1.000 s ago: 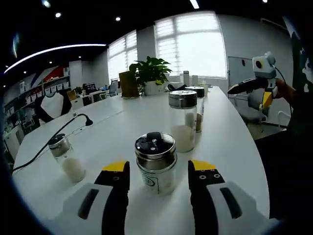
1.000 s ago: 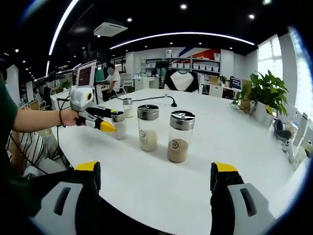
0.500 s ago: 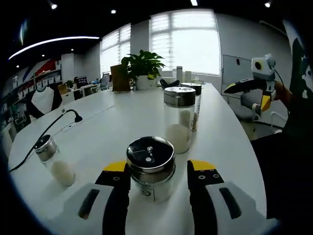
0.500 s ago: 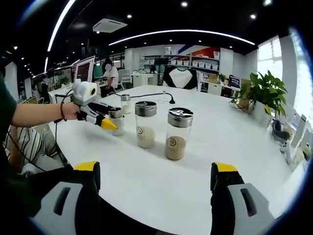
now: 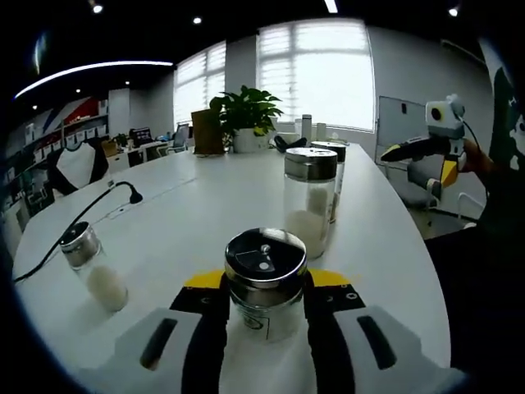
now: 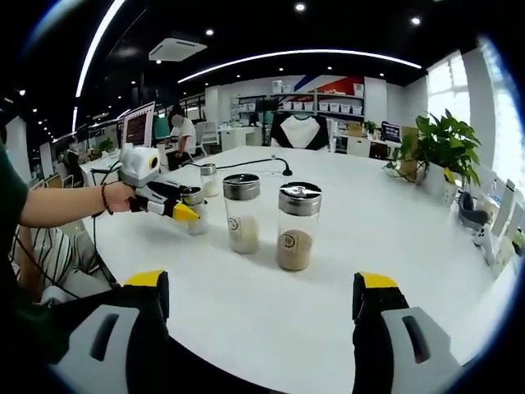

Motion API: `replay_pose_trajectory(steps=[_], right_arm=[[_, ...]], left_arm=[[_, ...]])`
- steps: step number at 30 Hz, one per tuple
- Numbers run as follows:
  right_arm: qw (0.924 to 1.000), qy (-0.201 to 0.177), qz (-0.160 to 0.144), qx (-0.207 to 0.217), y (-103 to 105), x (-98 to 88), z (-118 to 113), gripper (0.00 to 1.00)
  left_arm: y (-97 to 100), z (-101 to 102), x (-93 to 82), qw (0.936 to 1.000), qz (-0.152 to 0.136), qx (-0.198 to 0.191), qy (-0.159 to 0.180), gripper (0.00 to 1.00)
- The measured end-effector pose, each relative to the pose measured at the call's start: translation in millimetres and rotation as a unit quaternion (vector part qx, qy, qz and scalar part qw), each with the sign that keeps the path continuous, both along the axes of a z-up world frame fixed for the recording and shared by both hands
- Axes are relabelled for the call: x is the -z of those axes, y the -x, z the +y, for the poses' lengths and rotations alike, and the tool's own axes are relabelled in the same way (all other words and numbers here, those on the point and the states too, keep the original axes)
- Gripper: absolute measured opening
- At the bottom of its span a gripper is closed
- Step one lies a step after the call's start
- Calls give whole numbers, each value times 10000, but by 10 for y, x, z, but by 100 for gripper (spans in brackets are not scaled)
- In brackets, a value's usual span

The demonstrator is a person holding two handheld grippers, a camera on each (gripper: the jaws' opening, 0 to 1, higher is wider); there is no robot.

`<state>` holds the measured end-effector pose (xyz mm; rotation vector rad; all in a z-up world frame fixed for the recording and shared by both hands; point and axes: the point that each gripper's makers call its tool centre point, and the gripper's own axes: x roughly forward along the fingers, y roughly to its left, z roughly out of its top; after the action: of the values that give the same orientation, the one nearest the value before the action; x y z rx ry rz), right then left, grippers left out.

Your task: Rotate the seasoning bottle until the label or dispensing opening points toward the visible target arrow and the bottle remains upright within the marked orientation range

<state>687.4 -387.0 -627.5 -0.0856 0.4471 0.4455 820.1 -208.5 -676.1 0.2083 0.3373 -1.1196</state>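
Our left hand-held gripper (image 5: 264,300) pinches the short seasoning bottle (image 5: 265,283), upright on the white desk (image 5: 189,222) near us; our right hand-held gripper (image 6: 261,300) is spread wide above the desk's near edge.

Light: bright windows (image 5: 316,70) blown out (ceiling spots (image 6: 300,6) too)
Bench (image 5: 205,213): soft glare
Edges: fisheye-bent, blurred
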Motion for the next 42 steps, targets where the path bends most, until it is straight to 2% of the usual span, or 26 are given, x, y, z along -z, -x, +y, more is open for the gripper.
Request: replay_pose_trajectory(steps=[20, 28, 42], right_arm=[[10000, 11, -54, 29, -59, -35, -27, 95], [10000, -11, -43, 43, -62, -32, -38, 95], [10000, -14, -10, 24, -74, -19, -21, 94]], left_arm=[[-8, -17, -7, 9993, 68, -291, 245, 37], [-1, -17, -2, 9988, 81, -435, 205, 37], [-59, 33, 17, 9939, 134, -1032, 361, 37]])
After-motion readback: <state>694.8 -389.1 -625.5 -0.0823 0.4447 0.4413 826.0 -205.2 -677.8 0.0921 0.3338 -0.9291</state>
